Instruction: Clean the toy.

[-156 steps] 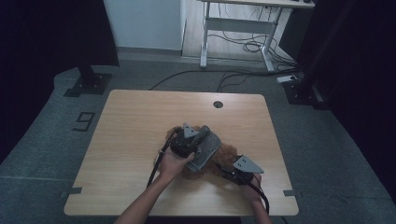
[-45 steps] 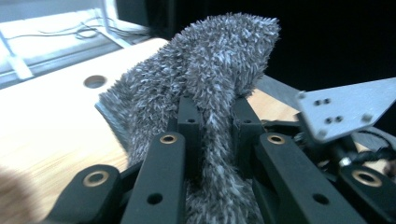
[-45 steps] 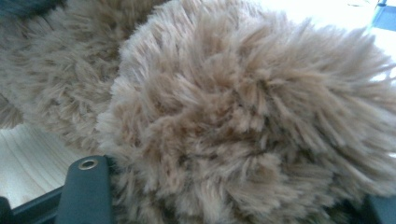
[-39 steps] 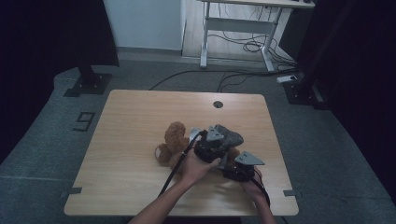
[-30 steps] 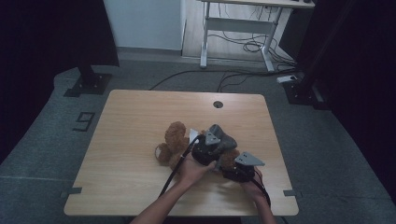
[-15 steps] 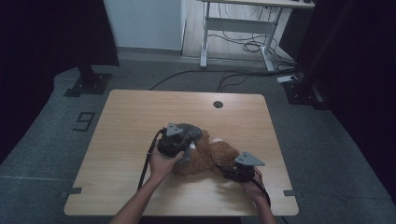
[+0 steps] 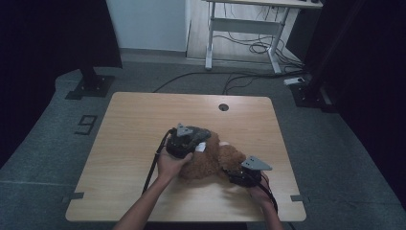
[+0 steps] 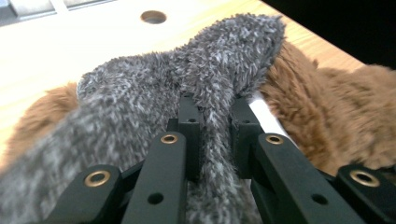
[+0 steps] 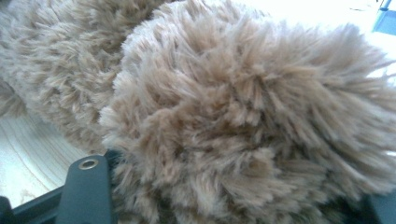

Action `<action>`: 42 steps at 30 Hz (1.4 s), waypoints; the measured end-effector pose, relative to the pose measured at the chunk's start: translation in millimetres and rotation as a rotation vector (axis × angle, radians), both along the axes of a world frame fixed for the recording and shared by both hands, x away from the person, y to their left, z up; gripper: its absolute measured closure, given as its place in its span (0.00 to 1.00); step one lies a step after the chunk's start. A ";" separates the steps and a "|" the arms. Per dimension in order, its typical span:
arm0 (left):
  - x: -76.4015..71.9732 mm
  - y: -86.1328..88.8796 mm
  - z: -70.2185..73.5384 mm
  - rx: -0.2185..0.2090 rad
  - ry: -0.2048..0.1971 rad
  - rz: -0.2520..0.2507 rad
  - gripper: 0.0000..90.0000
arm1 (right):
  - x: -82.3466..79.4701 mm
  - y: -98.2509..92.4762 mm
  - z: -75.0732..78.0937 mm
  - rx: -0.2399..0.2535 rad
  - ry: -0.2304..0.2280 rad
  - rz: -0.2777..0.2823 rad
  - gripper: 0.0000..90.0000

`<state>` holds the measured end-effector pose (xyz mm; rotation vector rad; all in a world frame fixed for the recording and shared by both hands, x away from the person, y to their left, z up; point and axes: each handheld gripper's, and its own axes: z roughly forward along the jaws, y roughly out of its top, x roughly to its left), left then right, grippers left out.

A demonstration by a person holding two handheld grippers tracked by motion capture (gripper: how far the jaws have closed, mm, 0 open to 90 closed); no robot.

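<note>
A brown teddy bear (image 7: pixel 210 160) lies on the wooden table (image 7: pixel 143 120), a little right of centre in the high view. The left gripper (image 8: pixel 212 135) is clamped on a fold of fuzzy grey cloth (image 8: pixel 187 84), likely a small garment or sock, which drapes over the bear's brown fur in the left gripper view. A white tag (image 8: pixel 266 116) shows just right of the jaws there. In the high view the left gripper (image 7: pixel 189 139) sits over the upper left part of the bear. The right gripper (image 7: pixel 246 173) holds the bear's lower right end; in the right gripper view its jaws are pressed into the thick fur (image 9: pixel 243 121) from both sides, so it grips the toy.

The step in hand looks like drawing the grey cloth over or along the bear while the other gripper anchors it. To do it well, the right gripper should keep the bear pinned flat against the table so it does not slide or lift. The left should pull low and steady, in line with the bear's body, with the fold deep between the jaws. Fuzzy cloth may slip or bunch up against the plush, so short, even pulls seem safer than one long tug.
</note>
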<state>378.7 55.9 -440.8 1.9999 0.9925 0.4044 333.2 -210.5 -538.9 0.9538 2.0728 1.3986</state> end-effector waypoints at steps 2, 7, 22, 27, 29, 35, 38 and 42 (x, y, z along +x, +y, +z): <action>-2.6 -10.6 3.0 0.004 -0.005 -0.032 0.87 | 0.1 -0.5 -0.2 0.001 0.000 0.001 0.36; -10.1 -31.5 0.9 0.007 0.008 -0.105 0.86 | 0.2 -1.1 -0.4 -0.002 -0.001 0.002 0.36; 6.7 13.9 -9.9 0.017 0.025 0.030 0.86 | -0.3 1.0 0.4 0.001 -0.004 0.008 0.35; 12.1 53.7 -18.6 -0.009 0.055 0.105 0.86 | -0.3 1.1 0.4 0.005 -0.002 0.009 0.35; 11.1 65.1 -20.7 -0.025 0.055 0.119 0.86 | -0.3 1.6 0.4 0.007 -0.003 0.009 0.35; 2.8 89.9 -18.9 -0.032 0.031 0.159 0.86 | -0.8 2.0 0.2 0.009 -0.004 0.007 0.35; 0.9 106.6 -19.7 -0.032 0.032 0.203 0.86 | -0.8 1.5 0.0 0.010 -0.002 0.007 0.35; 1.9 138.1 -34.2 -0.045 0.108 0.259 0.86 | -0.6 0.6 -0.2 0.009 -0.002 0.008 0.35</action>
